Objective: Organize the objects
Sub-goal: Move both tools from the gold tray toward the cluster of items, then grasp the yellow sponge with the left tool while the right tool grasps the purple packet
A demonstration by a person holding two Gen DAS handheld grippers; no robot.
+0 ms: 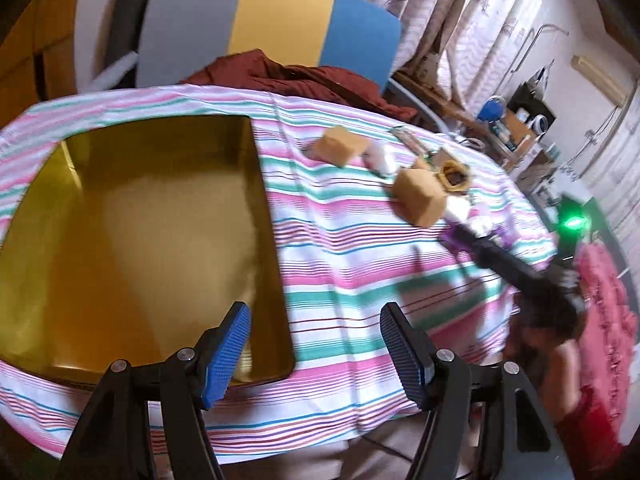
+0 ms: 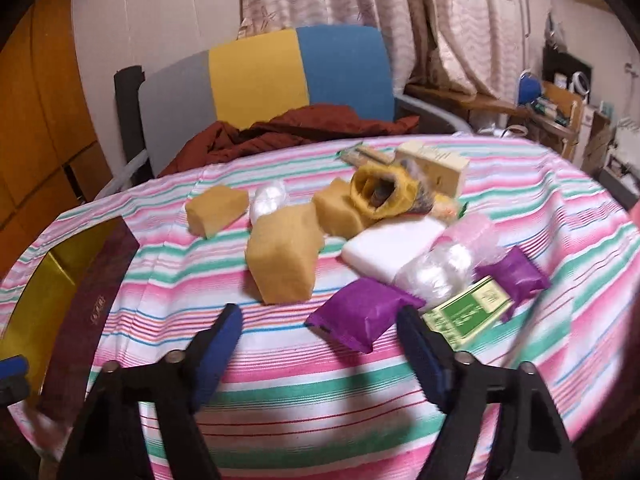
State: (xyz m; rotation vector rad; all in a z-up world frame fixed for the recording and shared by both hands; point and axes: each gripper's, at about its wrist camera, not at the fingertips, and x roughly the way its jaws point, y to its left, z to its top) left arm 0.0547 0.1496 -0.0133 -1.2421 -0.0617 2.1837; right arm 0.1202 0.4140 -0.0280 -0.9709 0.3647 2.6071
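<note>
A gold-lined open box point(image 1: 132, 240) lies on the striped tablecloth at the left; its maroon wall point(image 2: 92, 312) shows in the right wrist view. My left gripper point(image 1: 314, 354) is open and empty over the box's near right corner. My right gripper point(image 2: 320, 354) is open and empty just in front of a purple packet point(image 2: 362, 312). Behind the packet lie tan sponge blocks point(image 2: 286, 262), a white bar point(image 2: 390, 246), clear plastic bundles point(image 2: 436, 272), a green-and-white box point(image 2: 466, 312), a second purple packet point(image 2: 512, 272) and a yellow roll point(image 2: 376, 196). The right gripper also appears from the left wrist view point(image 1: 508, 258).
A chair point(image 2: 260, 76) with grey, yellow and blue back stands behind the table with a dark red cloth point(image 2: 280, 128) on it. A cream carton point(image 2: 436, 164) lies at the back of the pile. Cluttered shelves point(image 2: 560, 104) stand at the far right. A pink-red garment point(image 1: 604, 312) is at the right.
</note>
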